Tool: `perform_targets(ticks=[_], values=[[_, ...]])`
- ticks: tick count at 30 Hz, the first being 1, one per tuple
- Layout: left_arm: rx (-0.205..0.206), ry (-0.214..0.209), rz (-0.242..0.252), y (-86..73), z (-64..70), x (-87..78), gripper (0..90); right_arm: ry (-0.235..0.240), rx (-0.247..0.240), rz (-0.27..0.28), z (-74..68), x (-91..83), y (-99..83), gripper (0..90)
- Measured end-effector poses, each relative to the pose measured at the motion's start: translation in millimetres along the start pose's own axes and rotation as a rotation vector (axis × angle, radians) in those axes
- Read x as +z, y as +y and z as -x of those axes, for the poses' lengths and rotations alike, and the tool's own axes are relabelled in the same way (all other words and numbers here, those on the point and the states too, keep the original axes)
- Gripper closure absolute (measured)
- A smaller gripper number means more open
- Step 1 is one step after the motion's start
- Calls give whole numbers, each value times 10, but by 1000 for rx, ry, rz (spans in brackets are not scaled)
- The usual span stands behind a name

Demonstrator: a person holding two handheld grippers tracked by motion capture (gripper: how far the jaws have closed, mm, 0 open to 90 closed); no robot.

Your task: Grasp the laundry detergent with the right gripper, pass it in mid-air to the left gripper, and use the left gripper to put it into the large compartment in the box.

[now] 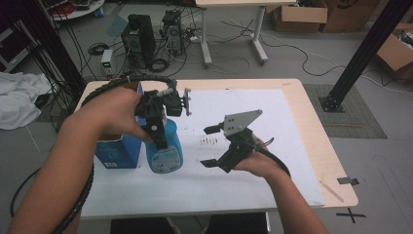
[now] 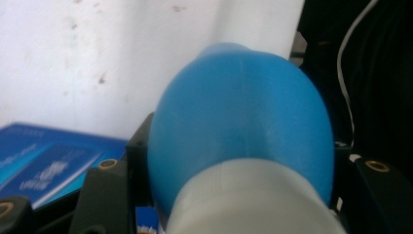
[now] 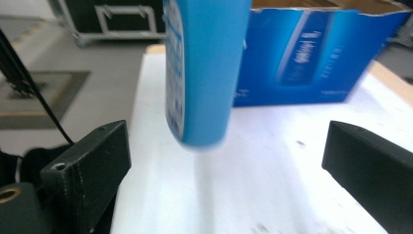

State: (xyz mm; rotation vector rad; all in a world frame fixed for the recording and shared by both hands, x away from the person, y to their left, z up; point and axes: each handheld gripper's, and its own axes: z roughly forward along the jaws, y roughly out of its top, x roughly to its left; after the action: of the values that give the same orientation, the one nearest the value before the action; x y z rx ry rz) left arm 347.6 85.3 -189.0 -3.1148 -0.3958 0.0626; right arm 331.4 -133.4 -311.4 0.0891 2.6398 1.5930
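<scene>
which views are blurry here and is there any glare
Left gripper view: the blue bottle sits so close that it is soft and out of focus. Right gripper view: the bottle's lower end smears with motion blur. High view: sharp, even light, no glare.

A white sheet [image 1: 253,122] covers most of the wooden table [image 1: 311,126]. On the grey floor beyond stand computer towers [image 1: 139,39] among tangled cables, cardboard boxes [image 1: 299,14] far right, and white cloth [image 1: 19,97] far left.
</scene>
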Motion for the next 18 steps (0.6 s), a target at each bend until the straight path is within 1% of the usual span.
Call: perform_targets(ticks=[1, 2, 3, 4, 5, 6, 7, 8, 9, 10, 11, 12, 13, 14, 15, 16, 17, 18], values=[[-27, -1, 3, -20, -42, -41, 388, -4, 2, -26, 15, -50, 28, 13], [-78, -6, 3, -66, -130, -131, 387, -20, -10, -84, 45, -139, 82, 0], [-78, -6, 3, -66, -130, -131, 388, -20, -10, -84, 45, -139, 82, 0], [-139, -14, 2, -114, -209, -224, 387, -17, -8, -139, 70, -221, 133, 0], [-139, -14, 2, -114, -209, -224, 387, -26, -15, -174, 79, -257, 160, 0], [-166, -17, 2, -137, -250, -273, 387, -26, -22, -202, 88, -287, 182, 0], [-234, -25, 4, -181, -316, -374, 386, -21, -22, -232, 94, -310, 202, 0], [-234, -25, 4, -181, -316, -374, 386, -21, -22, -232, 94, -310, 202, 0], [-297, -25, -1, -229, -381, -476, 386, -25, -26, -297, 104, -344, 232, 0], [-297, -25, -1, -229, -381, -476, 386, -25, -26, -297, 104, -344, 232, 0], [-322, -22, 3, -256, -411, -531, 386, -25, -32, -329, 108, -357, 242, 0], [-357, -21, 13, -288, -440, -588, 386, -25, -35, -358, 110, -368, 249, 0], [-410, -21, 20, -330, -476, -660, 386, -22, -36, -384, 111, -379, 254, 0], [-442, -22, 28, -359, -497, -704, 386, 1, -29, -405, 117, -394, 256, 0], [-491, -23, 40, -400, -528, -761, 386, 0, -30, -440, 112, -412, 254, 0], [-529, -26, 52, -431, -550, -803, 386, 0, -30, -440, 112, -412, 254, 0], [-591, -23, 66, -486, -579, -864, 386, 5, -31, -455, 110, -422, 251, 0], [-676, -6, 80, -571, -611, -950, 387, 7, -27, -496, 108, -442, 233, 0]])
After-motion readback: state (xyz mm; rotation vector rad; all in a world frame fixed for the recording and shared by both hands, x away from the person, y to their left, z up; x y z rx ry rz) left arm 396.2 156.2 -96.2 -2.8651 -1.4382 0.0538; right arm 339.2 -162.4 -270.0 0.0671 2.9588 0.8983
